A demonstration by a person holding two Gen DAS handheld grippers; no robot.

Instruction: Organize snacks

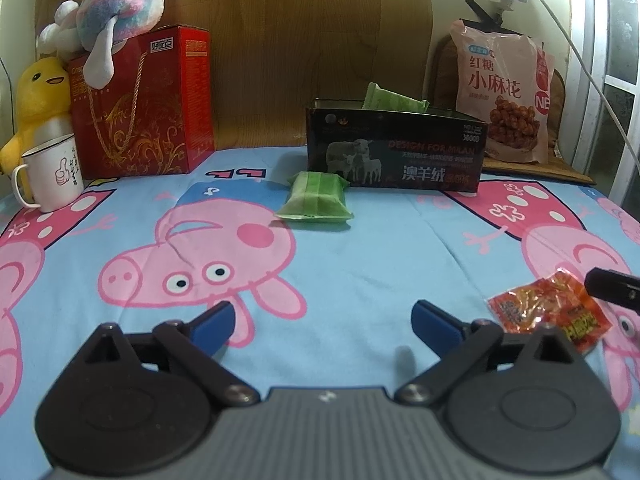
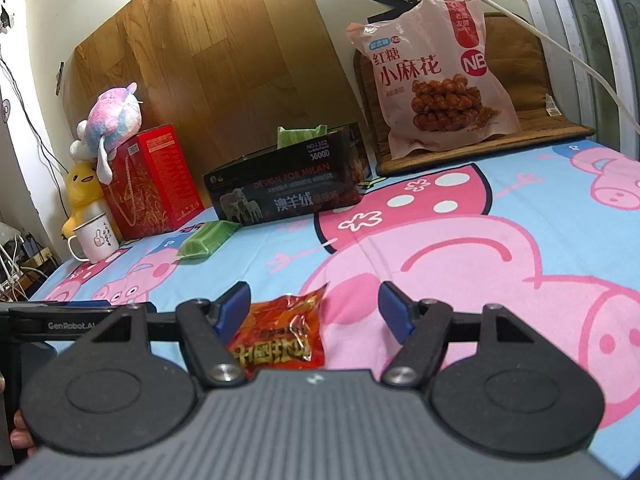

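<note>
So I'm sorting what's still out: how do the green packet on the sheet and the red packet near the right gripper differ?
The green packet is plump and opaque, while the red packet is flat, crinkly and glossy. The green packet lies just in front of the black box; the red packet lies far from it, between the open fingers of the right gripper. Both rest loose on the sheet, gripped by nothing.

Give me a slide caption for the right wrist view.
Open right gripper poised over a red snack packet on the cartoon pig sheet, black box beyond.
</note>
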